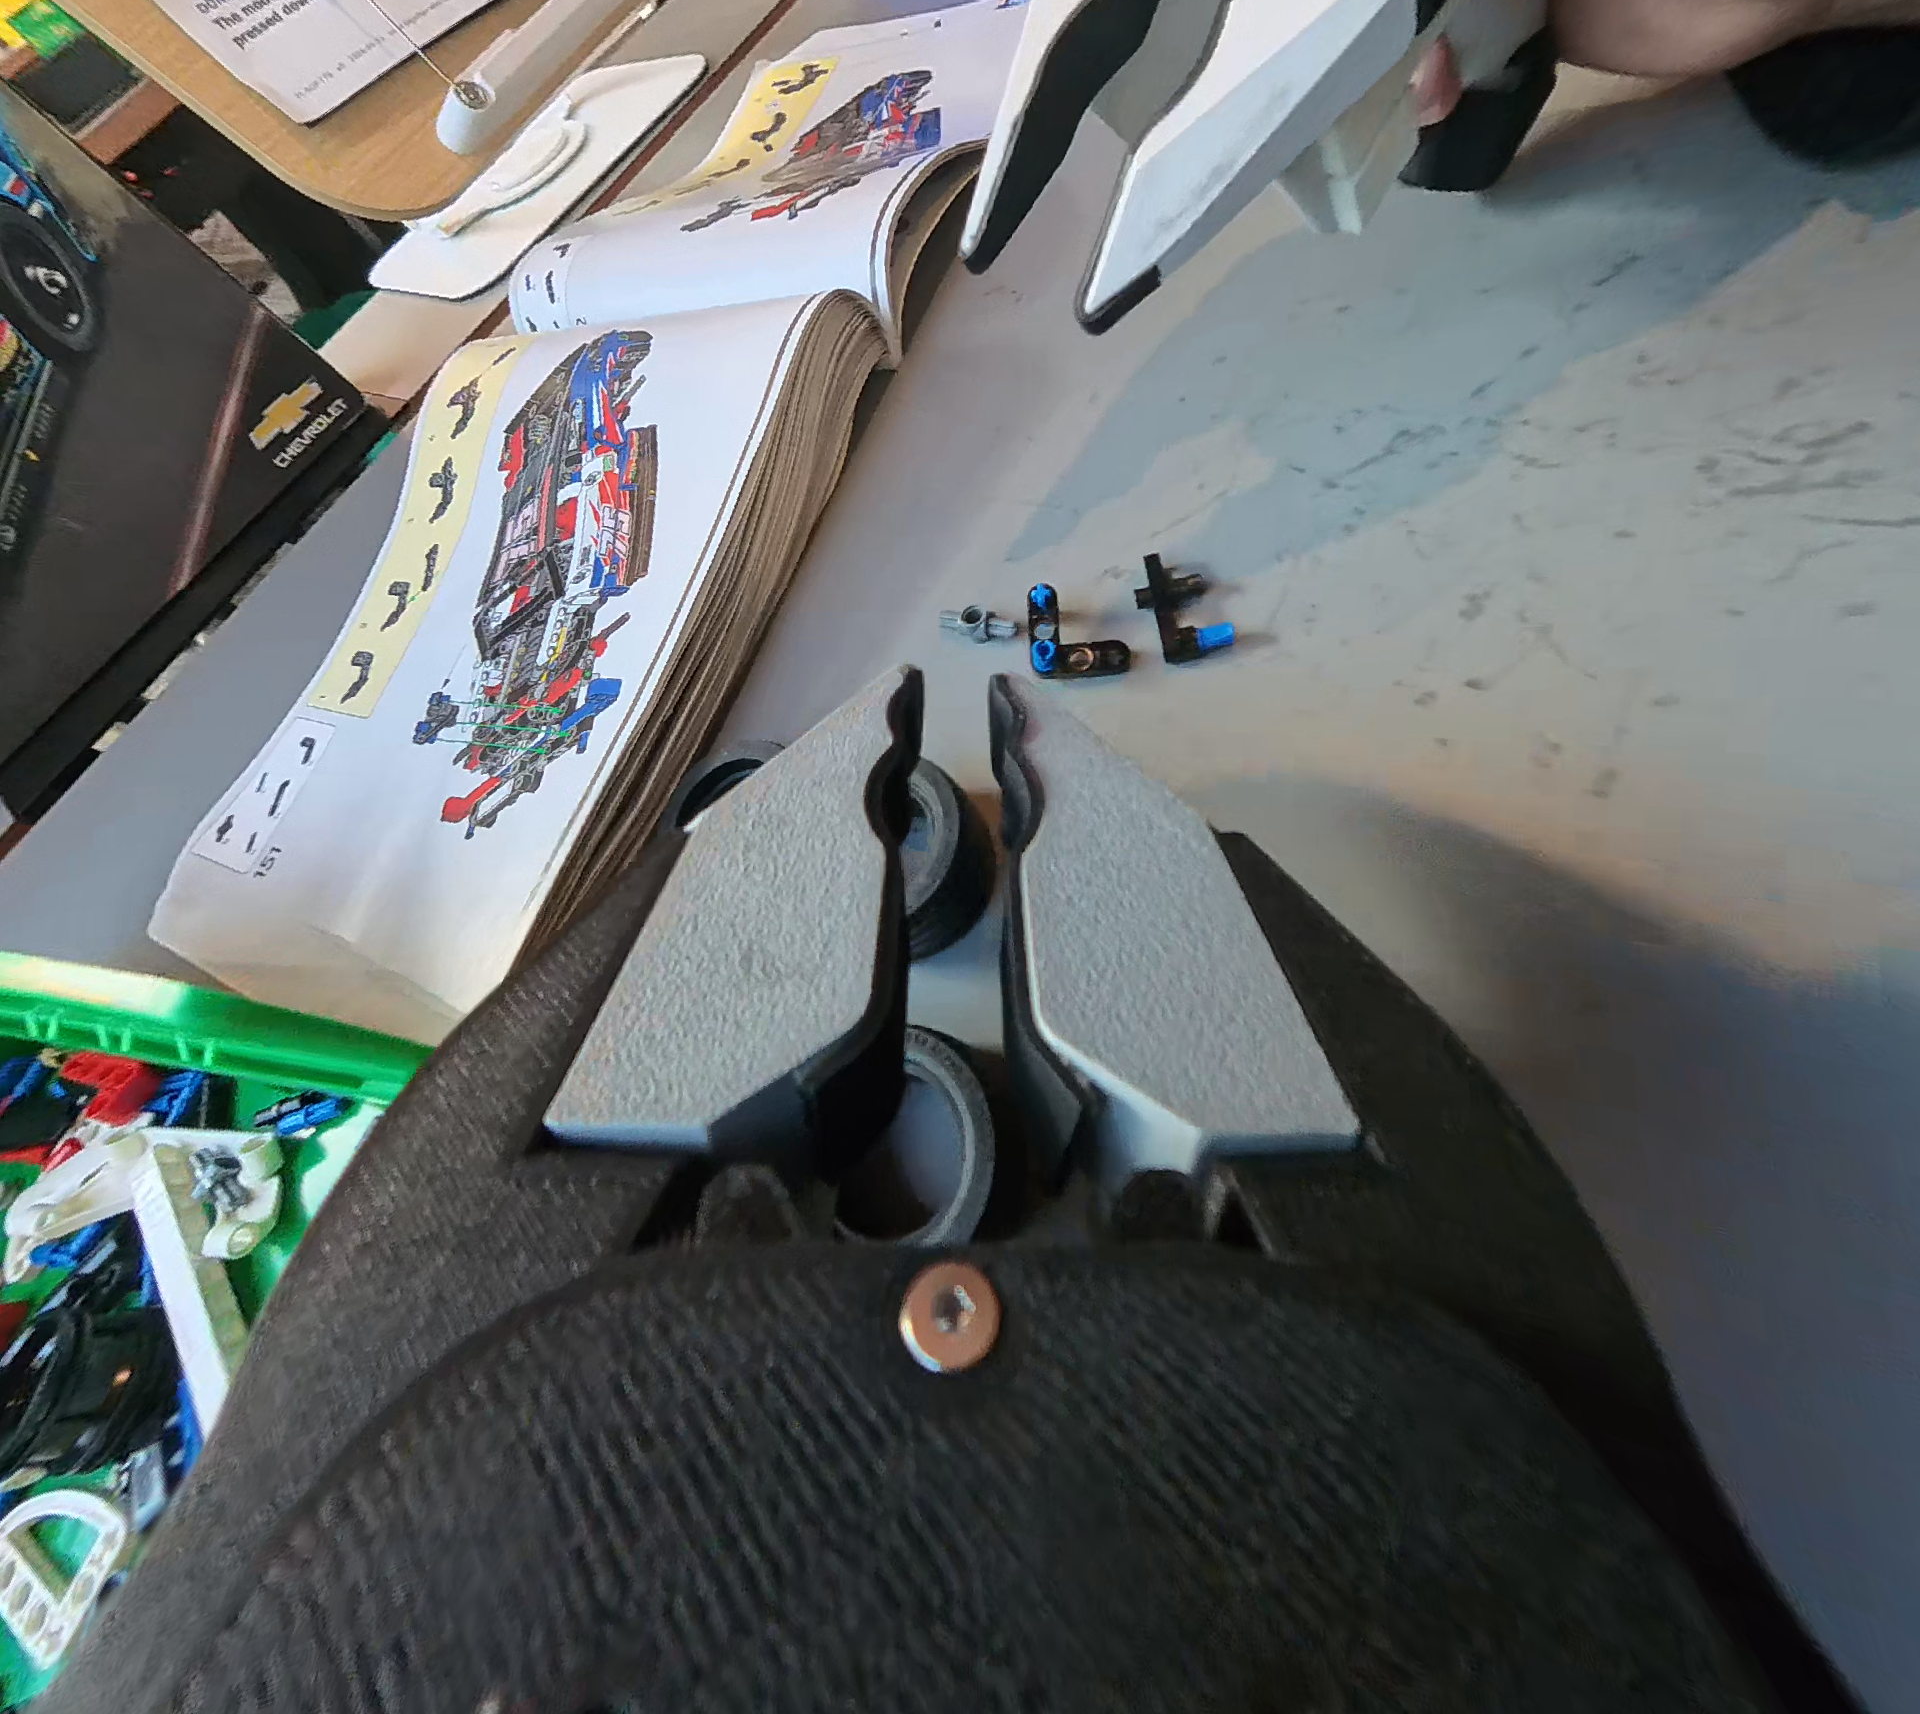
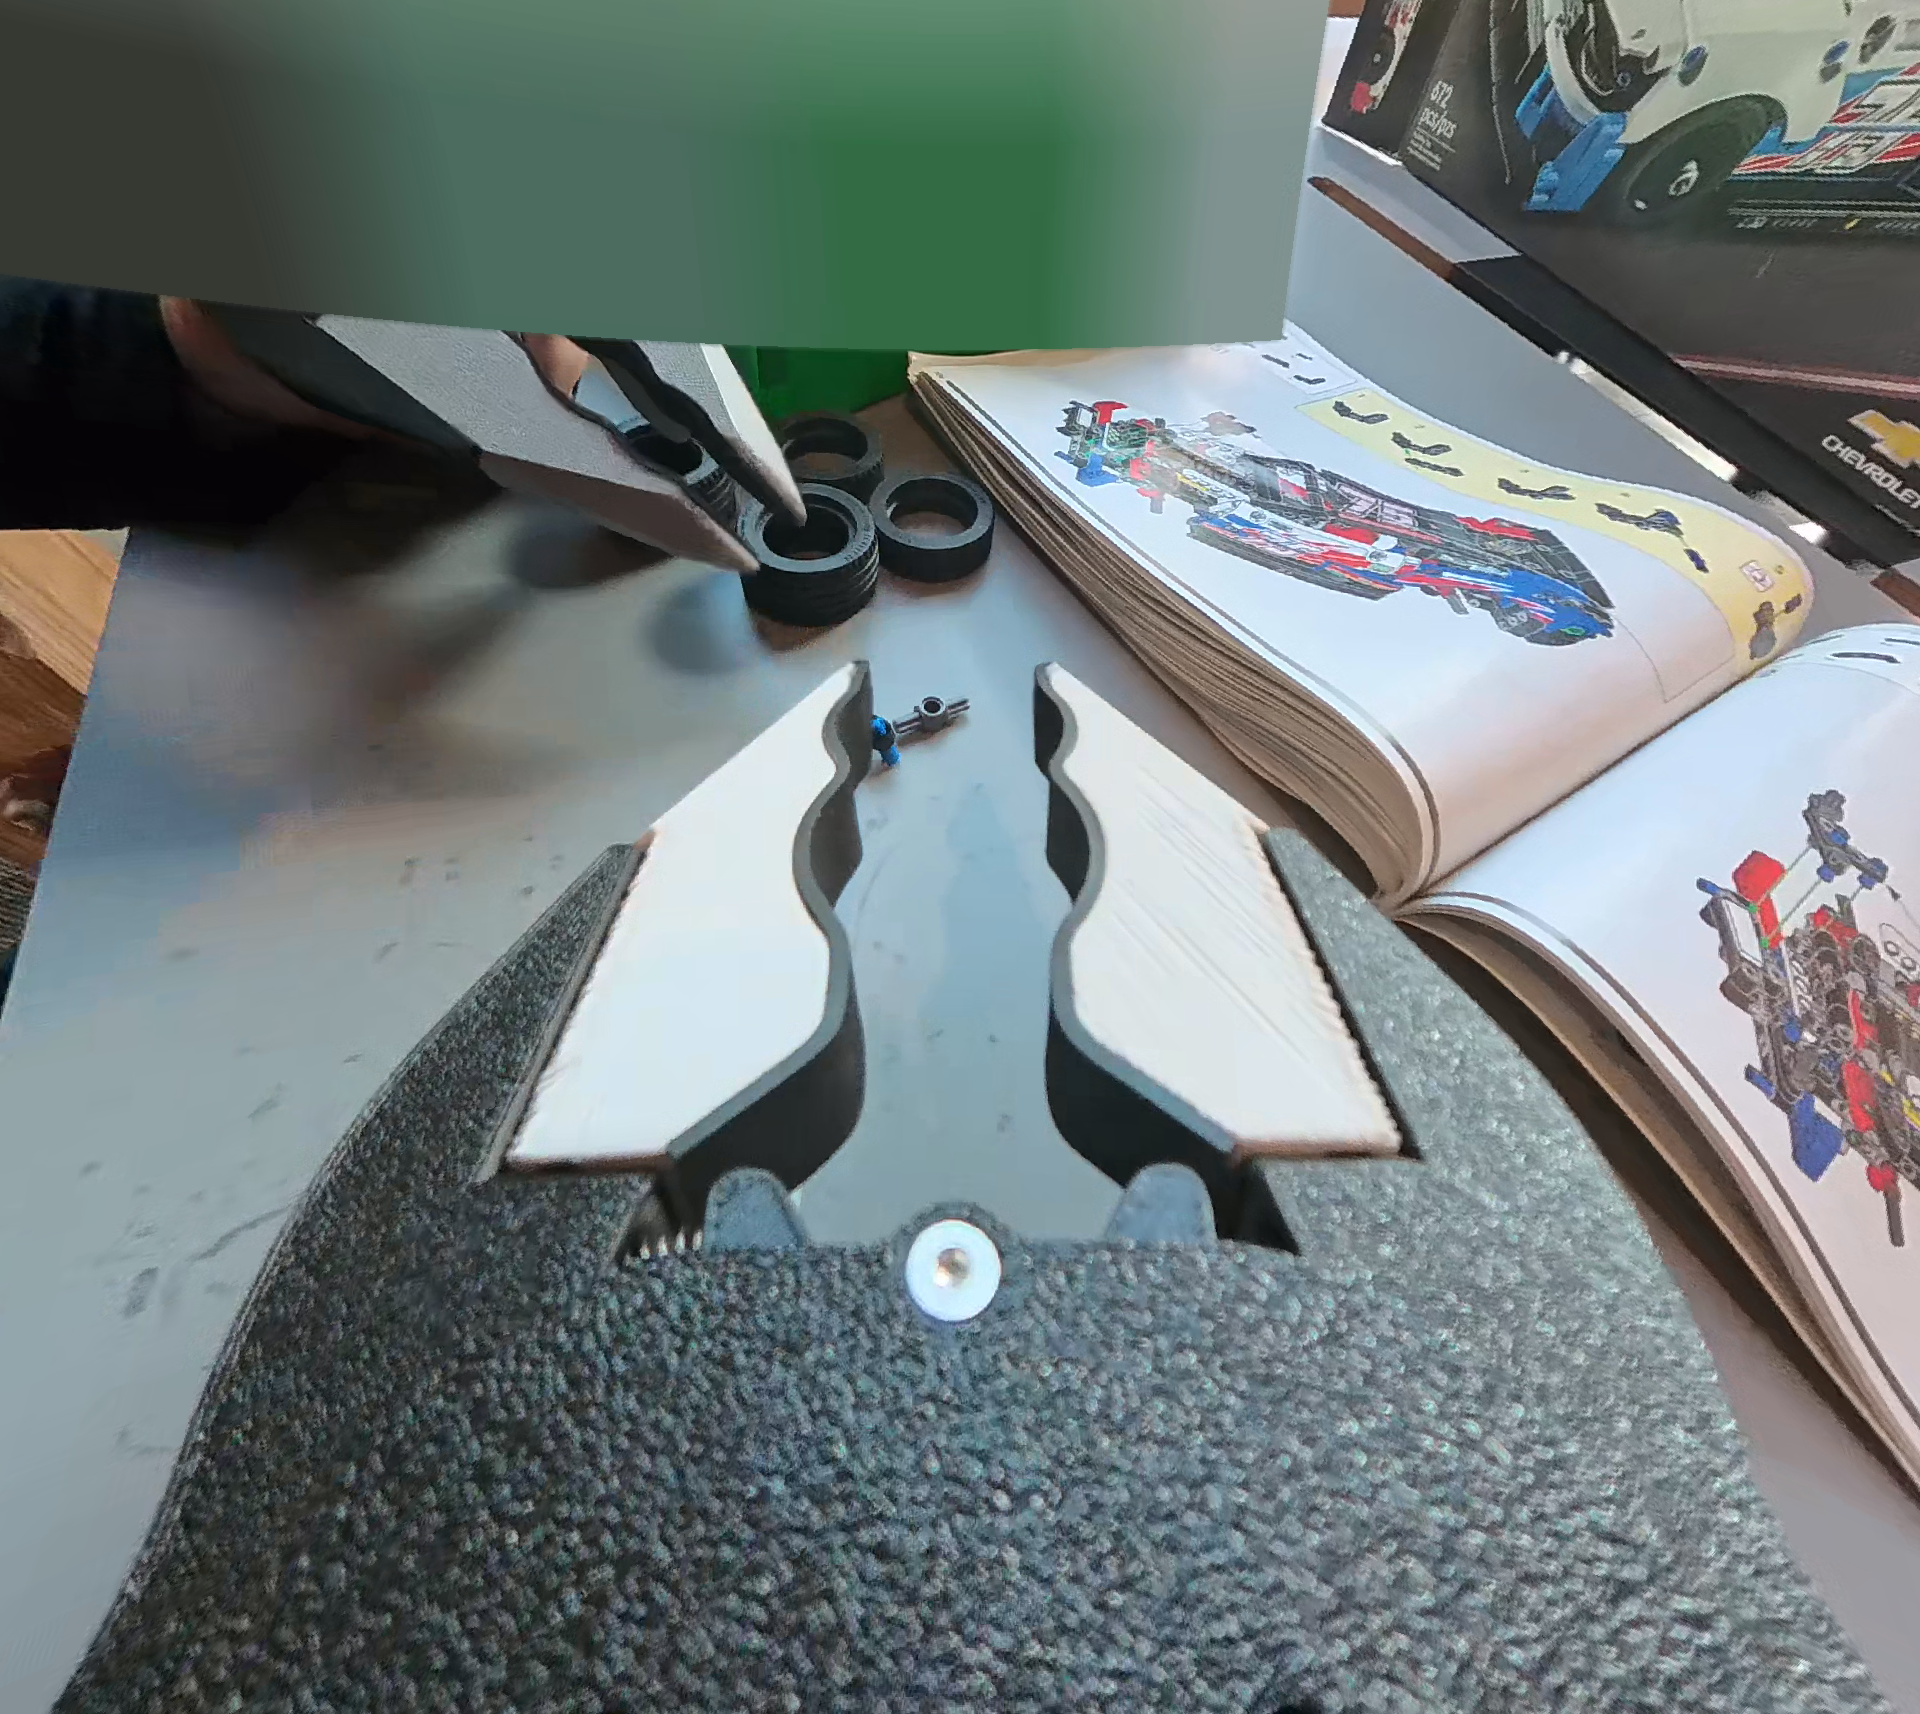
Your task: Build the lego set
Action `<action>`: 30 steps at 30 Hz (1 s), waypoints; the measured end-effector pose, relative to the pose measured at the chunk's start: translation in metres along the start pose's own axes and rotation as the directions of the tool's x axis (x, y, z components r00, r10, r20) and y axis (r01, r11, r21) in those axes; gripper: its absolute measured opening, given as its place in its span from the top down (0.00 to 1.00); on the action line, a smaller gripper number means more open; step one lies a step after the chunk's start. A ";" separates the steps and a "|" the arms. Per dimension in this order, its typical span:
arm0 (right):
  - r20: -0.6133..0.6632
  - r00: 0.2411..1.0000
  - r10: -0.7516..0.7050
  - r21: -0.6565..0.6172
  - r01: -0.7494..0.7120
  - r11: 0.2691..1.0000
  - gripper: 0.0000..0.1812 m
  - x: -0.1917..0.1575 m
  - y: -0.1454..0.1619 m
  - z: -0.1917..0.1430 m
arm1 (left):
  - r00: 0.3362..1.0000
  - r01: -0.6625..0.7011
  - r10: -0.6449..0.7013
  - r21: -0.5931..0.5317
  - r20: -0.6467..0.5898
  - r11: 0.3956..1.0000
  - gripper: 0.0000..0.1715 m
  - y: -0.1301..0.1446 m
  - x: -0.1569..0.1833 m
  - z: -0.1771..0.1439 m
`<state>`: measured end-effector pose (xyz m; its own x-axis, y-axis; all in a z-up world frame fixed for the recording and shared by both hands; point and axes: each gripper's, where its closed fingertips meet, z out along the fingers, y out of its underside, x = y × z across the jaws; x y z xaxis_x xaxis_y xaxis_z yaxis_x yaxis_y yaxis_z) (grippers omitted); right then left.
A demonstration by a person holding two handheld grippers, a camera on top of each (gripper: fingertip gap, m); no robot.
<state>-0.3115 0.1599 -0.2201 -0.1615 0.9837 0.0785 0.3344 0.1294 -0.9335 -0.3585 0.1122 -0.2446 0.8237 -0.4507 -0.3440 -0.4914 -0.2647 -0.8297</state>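
My left gripper (image 1: 956, 690) points down at a cluster of black tyres. Its narrow-set fingers pinch the wall of one black tyre (image 1: 943, 843), which stands on the grey table (image 1: 1507, 521). In the right wrist view one finger of the left gripper (image 2: 777, 544) is inside that tyre (image 2: 821, 578) and the other is outside. My right gripper (image 2: 951, 675) is open and empty, hovering over a grey connector (image 2: 932, 714) and a blue-pinned black piece (image 2: 881, 734). In the left wrist view the right gripper (image 1: 1039, 293) is above these small parts (image 1: 1070, 636).
An open instruction book (image 1: 582, 625) lies left of the parts; it also shows in the right wrist view (image 2: 1351, 584). The set's box (image 2: 1662, 54) stands behind it. A green bin (image 1: 208, 1030) of loose pieces is at lower left. Other tyres (image 2: 932, 537) stand beside the held one. Tip to tip, the grippers are about 8 centimeters apart. The grey connector (image 2: 932, 714) is about 6 centimeters from my left fingertips. The left camera catches it too, in the left wrist view (image 1: 980, 619).
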 end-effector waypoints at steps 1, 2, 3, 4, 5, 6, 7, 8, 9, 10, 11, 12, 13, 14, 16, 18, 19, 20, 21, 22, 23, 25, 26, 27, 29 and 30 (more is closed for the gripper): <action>-0.004 1.000 -0.014 -0.007 0.014 1.000 0.83 -0.001 0.001 0.001 | 1.000 -0.001 0.001 0.001 0.010 1.000 0.94 0.000 -0.002 0.000; -0.005 1.000 -0.029 -0.015 0.029 0.999 0.83 -0.002 0.002 0.002 | 1.000 0.002 -0.002 0.007 0.018 1.000 0.94 -0.001 -0.004 -0.001; -0.009 0.999 -0.041 -0.025 0.040 0.999 0.83 -0.002 0.003 0.003 | 1.000 0.006 -0.007 0.014 0.027 1.000 0.94 -0.003 -0.005 -0.002; -0.016 0.999 -0.052 -0.032 0.051 0.998 0.83 -0.002 0.005 0.005 | 0.999 0.010 -0.011 0.020 0.037 1.000 0.94 -0.004 -0.007 -0.002; -0.020 0.998 -0.062 -0.037 0.061 0.997 0.83 -0.002 0.006 0.006 | 0.999 0.010 -0.011 0.027 0.042 1.000 0.94 -0.005 -0.008 -0.003; -0.023 0.997 -0.072 -0.039 0.071 0.997 0.83 -0.002 0.007 0.007 | 0.999 0.009 -0.011 0.034 0.049 0.999 0.94 -0.006 -0.009 -0.004; -0.031 0.996 -0.080 -0.041 0.079 0.996 0.83 -0.001 0.007 0.008 | 0.998 0.007 -0.009 0.036 0.061 0.999 0.94 -0.006 -0.011 -0.005; -0.040 0.995 -0.087 -0.039 0.085 0.996 0.83 0.000 0.007 0.008 | 0.997 0.003 -0.006 0.036 0.072 0.999 0.94 -0.006 -0.012 -0.005; -0.049 0.994 -0.093 -0.031 0.092 0.995 0.83 0.001 0.005 0.008 | 0.996 -0.002 -0.001 0.034 0.084 0.999 0.94 -0.006 -0.013 -0.006; -0.064 0.993 -0.098 -0.021 0.097 0.995 0.84 0.004 0.003 0.007 | 0.996 -0.008 0.005 0.030 0.094 1.000 0.95 -0.005 -0.013 -0.006; -0.082 0.992 -0.097 -0.010 0.096 0.995 0.84 0.007 0.002 0.007 | 0.994 -0.017 0.014 0.026 0.104 1.000 0.95 -0.005 -0.013 -0.007; -0.096 0.992 -0.087 0.000 0.087 0.996 0.84 0.009 0.001 0.008 | 0.993 -0.029 0.026 0.023 0.111 0.999 0.96 -0.004 -0.012 -0.008; -0.107 0.991 -0.074 0.004 0.075 0.997 0.84 0.012 0.001 0.008 | 0.992 -0.039 0.036 0.020 0.117 0.999 0.97 -0.003 -0.011 -0.008; -0.117 0.991 -0.066 -0.001 0.067 0.998 0.84 0.015 0.003 0.009 | 0.991 -0.045 0.042 0.016 0.125 0.999 0.97 -0.002 -0.011 -0.009; -0.125 0.991 -0.056 -0.015 0.055 0.998 0.84 0.018 0.006 0.011 | 0.992 -0.040 0.039 0.002 0.119 0.999 0.97 0.002 -0.009 -0.009; -0.124 0.991 -0.053 -0.018 0.051 0.999 0.84 0.019 0.006 0.011 | 0.992 -0.036 0.037 -0.010 0.123 0.999 0.96 0.004 -0.007 -0.010; -0.121 0.991 -0.056 -0.019 0.054 0.998 0.84 0.018 0.006 0.011 | 0.992 -0.040 0.040 -0.003 0.124 0.999 0.96 0.003 -0.006 -0.011; -0.113 0.992 -0.059 -0.020 0.057 0.998 0.84 0.016 0.006 0.012 | 0.991 -0.045 0.044 0.004 0.126 0.999 0.96 0.002 -0.005 -0.013; -0.103 0.993 -0.060 -0.021 0.059 0.998 0.84 0.015 0.006 0.012 | 0.991 -0.047 0.046 0.006 0.125 0.999 0.96 0.001 -0.004 -0.013; -0.091 0.994 -0.058 -0.022 0.056 0.998 0.84 0.014 0.007 0.013 | 0.992 -0.044 0.043 0.005 0.120 0.999 0.96 0.002 -0.003 -0.013; -0.085 0.995 -0.051 -0.026 0.049 0.998 0.84 0.014 0.007 0.013 | 0.992 -0.042 0.041 0.005 0.119 0.999 0.96 0.002 -0.003 -0.014; -0.080 0.996 -0.025 -0.039 0.022 0.999 0.85 0.016 0.009 0.015 | 0.993 -0.037 0.036 0.007 0.110 0.999 0.96 0.002 -0.003 -0.014; -0.066 0.998 -0.010 -0.041 0.007 0.999 0.85 0.015 0.009 0.015 | 0.994 -0.035 0.034 0.009 0.102 0.999 0.96 0.002 -0.002 -0.015; -0.053 0.999 0.007 -0.042 -0.009 0.999 0.85 0.014 0.009 0.016 | 0.994 -0.035 0.034 0.008 0.100 0.999 0.96 0.003 -0.003 -0.015; -0.039 0.999 0.035 -0.061 -0.037 0.997 0.85 0.015 0.012 0.019 | 0.995 -0.038 0.038 0.004 0.095 0.999 0.96 0.004 -0.003 -0.015; -0.028 0.999 0.039 -0.075 -0.041 0.996 0.85 0.014 0.014 0.020 | 0.995 -0.041 0.040 0.003 0.091 0.999 0.96 0.004 -0.003 -0.015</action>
<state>-0.3280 0.1727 -0.2389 -0.1218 0.9912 0.0518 0.4097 0.0978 -0.9070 -0.3672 0.1001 -0.2406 0.8256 -0.3813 -0.4158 -0.5237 -0.2440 -0.8162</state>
